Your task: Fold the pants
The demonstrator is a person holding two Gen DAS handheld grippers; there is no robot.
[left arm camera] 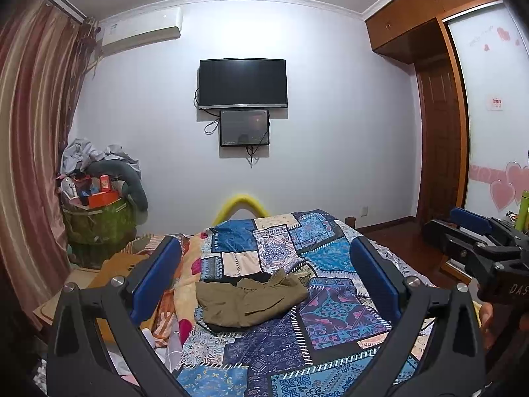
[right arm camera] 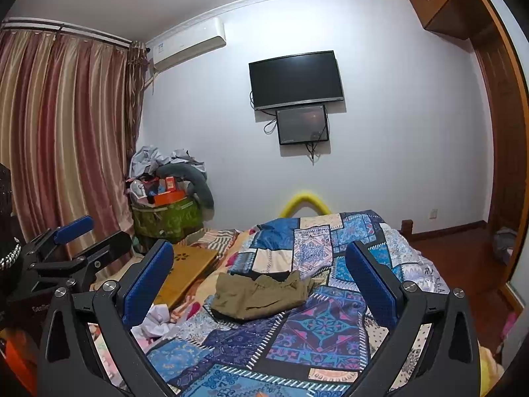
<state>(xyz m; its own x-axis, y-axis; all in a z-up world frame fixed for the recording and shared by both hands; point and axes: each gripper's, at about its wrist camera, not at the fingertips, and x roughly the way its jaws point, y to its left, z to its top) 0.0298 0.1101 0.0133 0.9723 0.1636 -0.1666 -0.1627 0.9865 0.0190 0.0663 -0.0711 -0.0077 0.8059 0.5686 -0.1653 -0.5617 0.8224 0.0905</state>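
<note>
Small screen content too dim; dark garment under pants mostly hidden.

It was a home bedroom: a bed under a patchwork quilt, striped curtains, a wall-mounted television, an air conditioner and a wooden wardrobe.

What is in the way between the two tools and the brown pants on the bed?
Nothing visible. The pants lie in a bunch on the patchwork quilt, with only bare quilt between them and the open left tool and open right tool. Both tools are held up above the bed, touching nothing.
</note>
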